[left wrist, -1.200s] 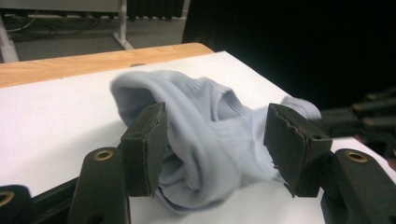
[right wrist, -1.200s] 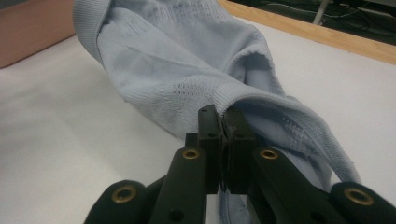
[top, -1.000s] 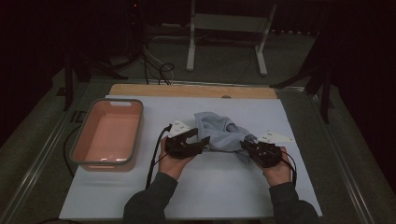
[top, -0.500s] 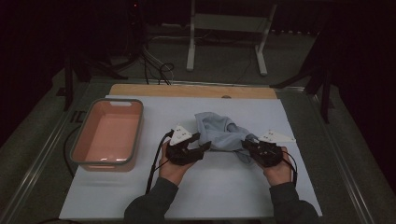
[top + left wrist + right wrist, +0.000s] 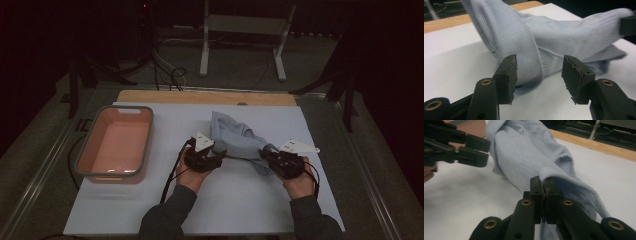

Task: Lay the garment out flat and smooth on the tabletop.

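on the table [image 5: 125,210] the cloth [image 5: 234,136] lies at the middle, the tub [image 5: 85,160] well to its left; the left gripper [image 5: 220,155] sits just left of the cloth, the right gripper [image 5: 264,154] at its right end.

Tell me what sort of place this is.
Probably a recording lab or workshop, not a home: a white-covered worktable in a dark room, cables trailing across the floor, and a metal stand behind. A pink bin and light-blue garment serve as props.
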Motion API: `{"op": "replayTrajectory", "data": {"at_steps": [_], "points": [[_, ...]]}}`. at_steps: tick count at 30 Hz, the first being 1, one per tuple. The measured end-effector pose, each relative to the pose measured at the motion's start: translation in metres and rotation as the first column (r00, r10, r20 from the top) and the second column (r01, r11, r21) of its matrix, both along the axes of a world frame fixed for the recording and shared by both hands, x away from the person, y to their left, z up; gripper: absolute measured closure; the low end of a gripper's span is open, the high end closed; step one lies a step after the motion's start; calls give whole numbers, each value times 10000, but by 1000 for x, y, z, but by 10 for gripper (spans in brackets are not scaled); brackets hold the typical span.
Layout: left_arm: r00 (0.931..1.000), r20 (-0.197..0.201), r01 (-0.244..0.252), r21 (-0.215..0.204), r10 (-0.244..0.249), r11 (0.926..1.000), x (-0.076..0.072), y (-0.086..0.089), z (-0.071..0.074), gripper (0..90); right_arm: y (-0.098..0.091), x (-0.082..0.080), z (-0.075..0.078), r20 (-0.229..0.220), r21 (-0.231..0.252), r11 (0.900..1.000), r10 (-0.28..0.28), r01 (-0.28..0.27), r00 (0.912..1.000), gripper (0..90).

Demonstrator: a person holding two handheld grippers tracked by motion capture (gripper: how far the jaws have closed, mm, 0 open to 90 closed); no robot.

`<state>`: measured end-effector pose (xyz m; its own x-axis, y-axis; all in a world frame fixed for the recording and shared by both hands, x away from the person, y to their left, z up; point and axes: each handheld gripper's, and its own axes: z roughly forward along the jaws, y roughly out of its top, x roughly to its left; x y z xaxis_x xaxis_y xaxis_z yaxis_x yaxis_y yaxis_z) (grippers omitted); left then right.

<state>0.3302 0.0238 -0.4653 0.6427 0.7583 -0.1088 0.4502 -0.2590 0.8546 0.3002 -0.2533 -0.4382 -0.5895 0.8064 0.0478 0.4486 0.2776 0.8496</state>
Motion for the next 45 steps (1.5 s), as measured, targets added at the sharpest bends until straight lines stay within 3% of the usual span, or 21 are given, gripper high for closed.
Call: {"op": "replayTrajectory", "data": {"at_steps": [7, 12, 14, 17, 20, 23, 26, 27, 31, 34, 36, 38, 39, 41, 43, 45], "points": [[9992, 90, -398, 392, 394, 9984, 8, -4, -1, 521, 1, -1, 1, 77, -8, 9999, 134, -134, 9999, 877], [9979, -98, -628, 709, 637, 9955, 16, -2, -2, 688, 1, -1, 2, 124, 1, 9998, 177, -177, 9998, 877], [9976, -173, -657, 649, 669, 9957, 18, 1, -2, 778, 0, -1, 2, 124, 3, 9999, 156, -157, 9998, 877], [9975, -238, -652, 589, 667, 9961, 19, 2, -2, 810, 0, -1, 2, 113, 5, 9999, 170, -171, 9998, 877], [9981, -153, -588, 531, 596, 9969, 17, 0, -1, 741, 1, -1, 1, 110, -3, 9998, 207, -207, 9997, 877], [9989, -121, -448, 348, 452, 9984, 16, -4, 0, 612, 2, -1, 1, 109, 8, 9997, 258, -258, 9996, 877], [9989, -55, -464, 426, 467, 9980, 16, -8, 0, 542, 2, -2, 2, 108, 21, 9996, 291, -292, 9995, 876], [9983, 43, -578, 560, 576, 9968, 17, -11, -1, 481, 3, -2, 2, 123, 24, 9993, 360, -360, 9993, 877], [9957, 82, -930, 875, 926, 9918, 19, -14, -2, 468, 4, -3, 3, 214, -17, 9988, 493, -492, 9986, 877], [9927, 20, -1205, 1056, 1209, 9871, 22, -12, -4, 519, 4, -4, 4, 251, -6, 9987, 514, -514, 9984, 877], [9925, -46, -1213, 1051, 1224, 9870, 23, -10, -4, 623, 4, -4, 4, 255, 3, 9987, 511, -511, 9984, 877], [9929, -128, -1162, 1046, 1181, 9877, 25, -8, -4, 658, 3, -4, 4, 252, 9, 9989, 473, -473, 9986, 877], [9942, -162, -1039, 967, 1059, 9899, 26, -5, -3, 752, 3, -3, 4, 262, 7, 9990, 446, -446, 9987, 877], [9947, -188, -992, 968, 1015, 9903, 25, -4, -3, 777, 3, -3, 4, 264, 11, 9991, 435, -435, 9987, 877], [9953, -189, -924, 944, 946, 9912, 26, -2, -2, 878, 2, -3, 4, 283, 7, 9991, 413, -413, 9987, 877], [9959, -272, -850, 619, 868, 9945, 25, 3, 1, 886, 2, -3, 4, 306, 11, 9993, 382, -383, 9988, 877]]}}
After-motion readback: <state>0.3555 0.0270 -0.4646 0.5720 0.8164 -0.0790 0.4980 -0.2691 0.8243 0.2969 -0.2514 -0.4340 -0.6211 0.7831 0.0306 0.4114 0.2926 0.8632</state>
